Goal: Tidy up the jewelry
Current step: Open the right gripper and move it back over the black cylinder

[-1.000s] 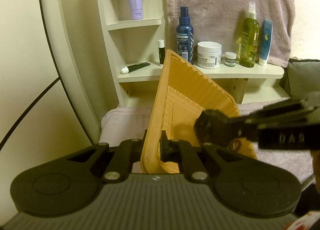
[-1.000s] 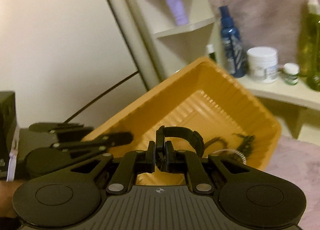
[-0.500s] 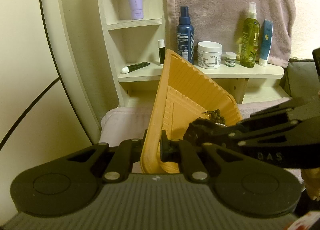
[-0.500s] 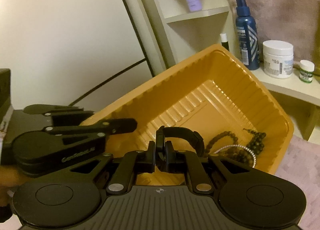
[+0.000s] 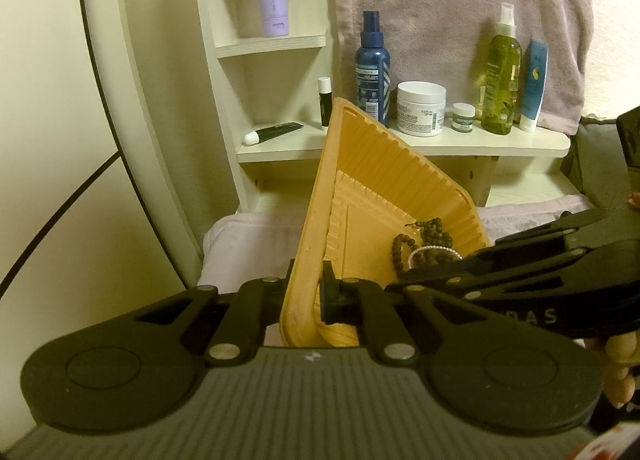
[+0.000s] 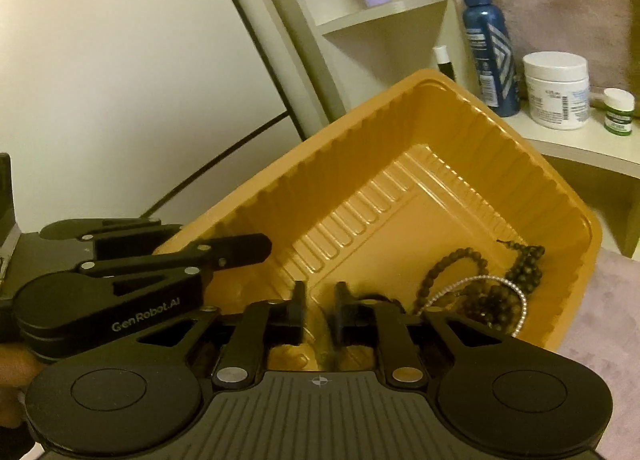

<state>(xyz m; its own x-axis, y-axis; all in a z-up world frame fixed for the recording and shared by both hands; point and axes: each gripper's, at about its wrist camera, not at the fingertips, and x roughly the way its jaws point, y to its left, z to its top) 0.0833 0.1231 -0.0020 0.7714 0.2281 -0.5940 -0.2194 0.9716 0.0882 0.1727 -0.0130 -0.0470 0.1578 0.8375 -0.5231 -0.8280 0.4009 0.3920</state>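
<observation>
Left gripper (image 5: 305, 296): clamped on the near rim of the tray (image 5: 360, 164), holding it tilted.
Right gripper (image 6: 318, 308): fingers narrowly apart, holding nothing, inside the tray.
Jewelry: bead strands (image 6: 496, 280) and silver bracelet (image 6: 516, 296) lie in the low corner.
Progress: these pieces are in; whether any remain, I cannot tell.

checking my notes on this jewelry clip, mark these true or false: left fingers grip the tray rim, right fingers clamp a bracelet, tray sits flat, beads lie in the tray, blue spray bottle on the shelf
1. Left gripper fingers grip the orange tray rim: true.
2. Right gripper fingers clamp a bracelet: false, they are open with nothing between them.
3. Tray sits flat: false, it is tilted steeply, one side raised.
4. Dark bead strands lie in the tray: true, with a silver beaded bracelet, at the low end.
5. Blue spray bottle on the shelf: true.
</observation>
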